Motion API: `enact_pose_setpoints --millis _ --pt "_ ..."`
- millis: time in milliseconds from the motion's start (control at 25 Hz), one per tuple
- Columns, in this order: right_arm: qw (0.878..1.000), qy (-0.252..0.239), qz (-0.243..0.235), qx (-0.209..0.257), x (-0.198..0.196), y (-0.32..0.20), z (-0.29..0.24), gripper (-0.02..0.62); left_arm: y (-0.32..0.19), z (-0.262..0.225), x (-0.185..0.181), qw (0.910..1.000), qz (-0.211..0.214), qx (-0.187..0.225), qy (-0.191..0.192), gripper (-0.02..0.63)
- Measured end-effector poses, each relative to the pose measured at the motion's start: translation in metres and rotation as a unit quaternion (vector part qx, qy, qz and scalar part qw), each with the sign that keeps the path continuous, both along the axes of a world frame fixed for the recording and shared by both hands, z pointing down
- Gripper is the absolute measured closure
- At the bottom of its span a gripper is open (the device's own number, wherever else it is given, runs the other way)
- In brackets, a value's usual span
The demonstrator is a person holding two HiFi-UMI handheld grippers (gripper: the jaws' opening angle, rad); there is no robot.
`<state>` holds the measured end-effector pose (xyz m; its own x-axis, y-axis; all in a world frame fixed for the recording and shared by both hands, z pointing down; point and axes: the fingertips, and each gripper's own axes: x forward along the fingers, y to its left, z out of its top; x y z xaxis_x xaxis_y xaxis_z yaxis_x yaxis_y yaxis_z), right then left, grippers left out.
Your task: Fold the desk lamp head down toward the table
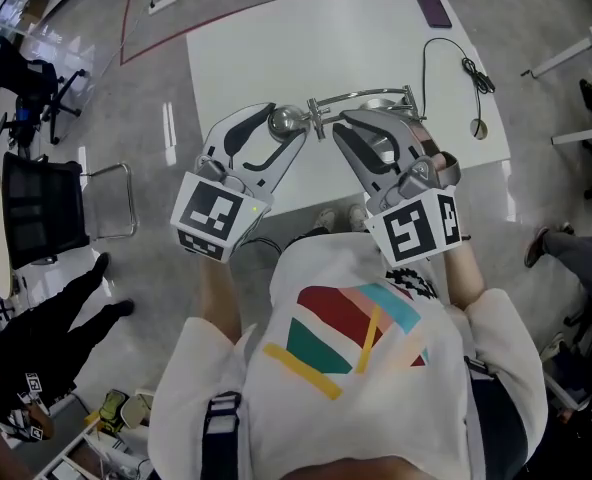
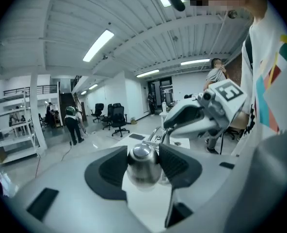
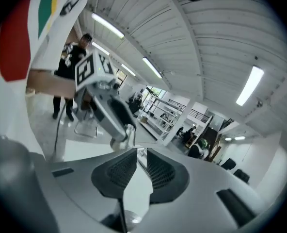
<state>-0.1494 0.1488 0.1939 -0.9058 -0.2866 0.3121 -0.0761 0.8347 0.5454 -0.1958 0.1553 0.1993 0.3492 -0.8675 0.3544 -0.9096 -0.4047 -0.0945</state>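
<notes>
A chrome desk lamp stands near the front edge of the white table (image 1: 276,48). Its round lamp head (image 1: 282,120) (image 2: 142,161) sits between the pads of my left gripper (image 1: 290,126) (image 2: 143,152), which press on both its sides. From the head a thin curved lamp arm (image 1: 366,95) runs right, toward the base, which is hidden under my right gripper (image 1: 342,124) (image 3: 140,158). The right jaws are shut on that thin arm, close to the joint (image 1: 319,116) beside the head. The two grippers face each other, tips almost touching.
A dark phone (image 1: 432,6) lies at the table's far right corner. A black cable (image 1: 446,63) loops down the right side to a small switch (image 1: 479,128). A black office chair (image 1: 41,208) and a person (image 1: 36,338) are on the floor to the left. Another table edge (image 1: 591,48) shows at right.
</notes>
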Motion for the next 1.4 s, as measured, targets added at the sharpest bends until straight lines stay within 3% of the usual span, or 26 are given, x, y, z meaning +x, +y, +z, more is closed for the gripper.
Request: enact_pose_setpoints --millis 160,320,520,920,1080,1400 --pt "0.993 -0.059 -0.015 -0.097 0.019 -0.006 -0.015 0.528 -0.001 0.046 -0.009 0.9986 -0.004 -0.051 0.014 0.36" --pt "0.981 -0.115 0.064 -0.14 0.051 -0.039 -0.012 0.528 -0.008 0.086 -0.007 0.9954 -0.002 -0.089 0.037 0.362" --pt "0.96 -0.114 0.15 -0.207 0.094 -0.062 0.012 0.528 -0.023 0.13 0.004 0.9898 0.02 -0.131 0.053 0.362" --pt "0.932 -0.115 0.259 -0.224 0.15 -0.084 0.034 0.528 -0.053 0.18 0.037 0.9796 0.08 -0.183 0.027 0.37" --pt "0.923 -0.115 0.282 -0.234 0.159 -0.088 0.043 0.528 -0.062 0.188 0.045 0.9769 0.097 -0.19 0.012 0.377" --pt "0.914 -0.114 0.3 -0.248 0.166 -0.085 0.059 0.528 -0.063 0.192 0.05 0.9766 0.101 -0.188 0.028 0.377"
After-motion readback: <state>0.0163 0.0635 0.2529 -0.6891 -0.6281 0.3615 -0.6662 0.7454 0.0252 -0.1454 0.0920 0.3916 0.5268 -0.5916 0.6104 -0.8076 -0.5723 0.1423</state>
